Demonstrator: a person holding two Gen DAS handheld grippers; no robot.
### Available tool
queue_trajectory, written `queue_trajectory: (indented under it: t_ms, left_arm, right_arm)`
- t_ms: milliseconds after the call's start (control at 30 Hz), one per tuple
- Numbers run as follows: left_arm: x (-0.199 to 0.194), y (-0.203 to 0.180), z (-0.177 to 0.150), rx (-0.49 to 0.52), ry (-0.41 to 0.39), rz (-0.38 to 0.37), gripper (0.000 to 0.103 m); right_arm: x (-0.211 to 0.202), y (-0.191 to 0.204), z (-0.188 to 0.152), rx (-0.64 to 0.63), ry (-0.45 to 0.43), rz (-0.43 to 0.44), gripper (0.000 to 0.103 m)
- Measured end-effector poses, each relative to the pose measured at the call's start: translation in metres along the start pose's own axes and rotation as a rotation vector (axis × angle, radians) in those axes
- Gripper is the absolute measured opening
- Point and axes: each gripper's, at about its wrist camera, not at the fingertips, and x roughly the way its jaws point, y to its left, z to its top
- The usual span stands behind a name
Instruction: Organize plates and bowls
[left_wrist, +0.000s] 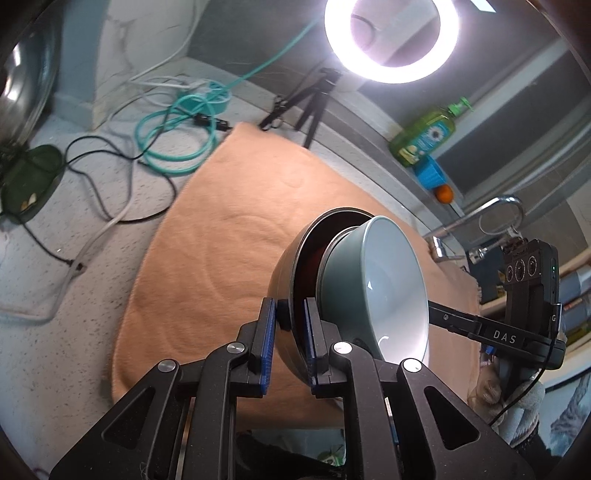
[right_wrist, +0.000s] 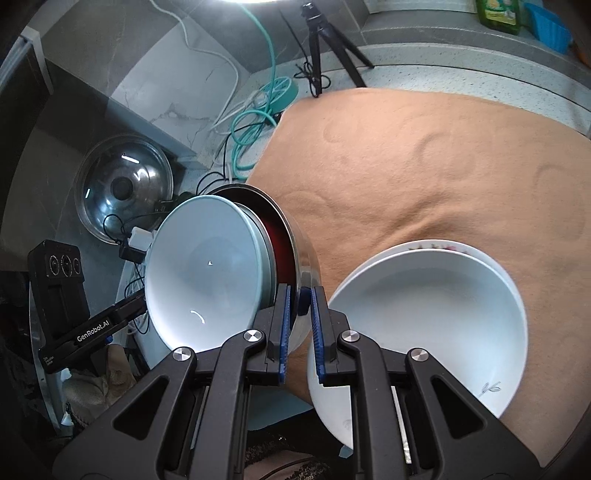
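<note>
A steel bowl with a dark red inside is held up on edge above the tan cloth, with a grey-green bowl with a pale inside nested in it. My left gripper is shut on the steel bowl's rim. My right gripper is shut on the same rim from the opposite side. A white bowl sits on a flowered plate on the cloth, just right of my right gripper.
The tan cloth covers the speckled counter. Teal and black cables, a small tripod, a ring light, a glass pot lid, a green soap bottle and a tap surround it.
</note>
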Motion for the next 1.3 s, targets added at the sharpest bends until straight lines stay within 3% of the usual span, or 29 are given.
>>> queue_trajectory:
  t_ms: [733, 1300]
  left_arm:
    - [0.051, -0.075, -0.008, 0.166, 0.127, -0.098, 0.011]
    - [0.074, -0.098, -0.022, 0.214, 0.209, -0.105, 0.011]
  right_arm:
    - [-0.065, -0.074, -0.037, 0.171, -0.091, -0.089, 0.012]
    - [-0.076, -0.11, -0.062, 0.238, -0.086, -0.115, 0.012]
